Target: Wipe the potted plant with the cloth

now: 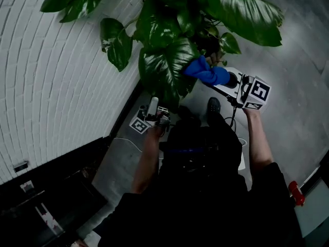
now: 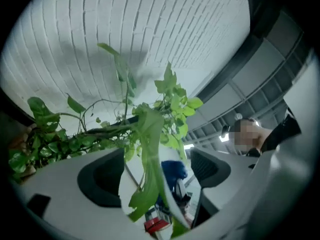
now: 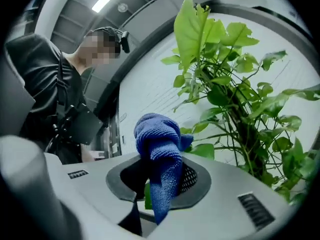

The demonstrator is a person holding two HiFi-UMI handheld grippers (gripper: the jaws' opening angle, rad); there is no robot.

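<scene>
The potted plant [image 1: 169,35] stands against the white brick wall [image 1: 56,76]. Its broad leaves spread above both grippers, and its pot is hidden beneath them. One big glossy leaf [image 1: 165,68] hangs lowest, and the wiping appears to be between strokes on it. The left gripper [image 1: 150,118] sits just under that leaf with its jaws wide apart. In the left gripper view a leaf hangs edge-on in the gap, and neither pad seems to press on it. The right gripper [image 1: 226,80] is clamped on the blue cloth [image 1: 206,72], which bunches out past the jaws and lies against the leaf's right edge. The next move probably calls for the left jaws to close gently on the leaf and steady it while the cloth is drawn along its face.
</scene>
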